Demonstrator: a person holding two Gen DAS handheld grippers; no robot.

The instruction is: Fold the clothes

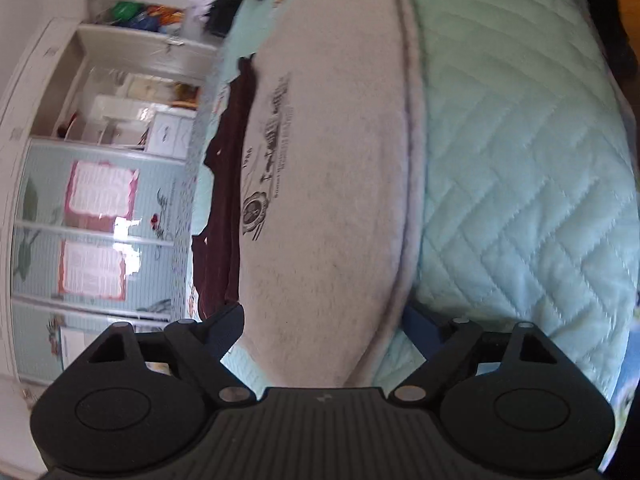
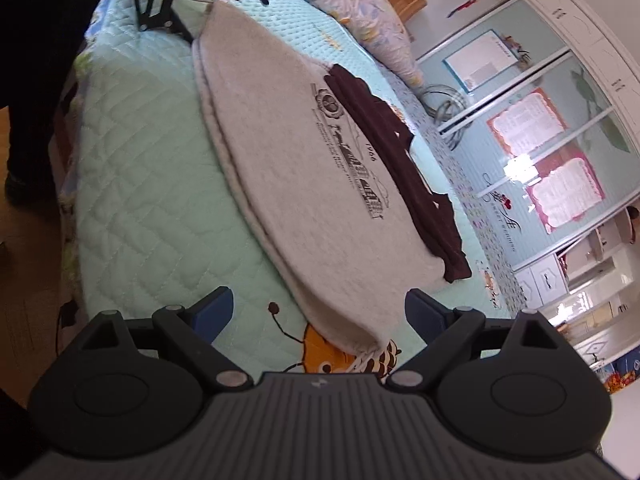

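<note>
A light grey garment (image 1: 332, 184) with a black printed logo lies folded flat on the mint quilted bed; it also shows in the right wrist view (image 2: 304, 184). A dark maroon garment (image 1: 224, 184) lies along its far edge, also seen in the right wrist view (image 2: 404, 156). My left gripper (image 1: 324, 328) is open, its jaws spread around one end of the grey garment. My right gripper (image 2: 320, 312) is open, its jaws spread around the garment's other end corner. The left gripper also shows at the top of the right wrist view (image 2: 196, 4).
The mint quilt (image 2: 132, 168) covers the bed, with a cartoon print near the right gripper. A floral pillow (image 2: 360, 12) and coiled cable (image 2: 444, 100) lie at the bed's far side. A wardrobe with sliding doors (image 2: 560, 128) stands beyond. A person's dark legs (image 2: 32, 80) stand beside the bed.
</note>
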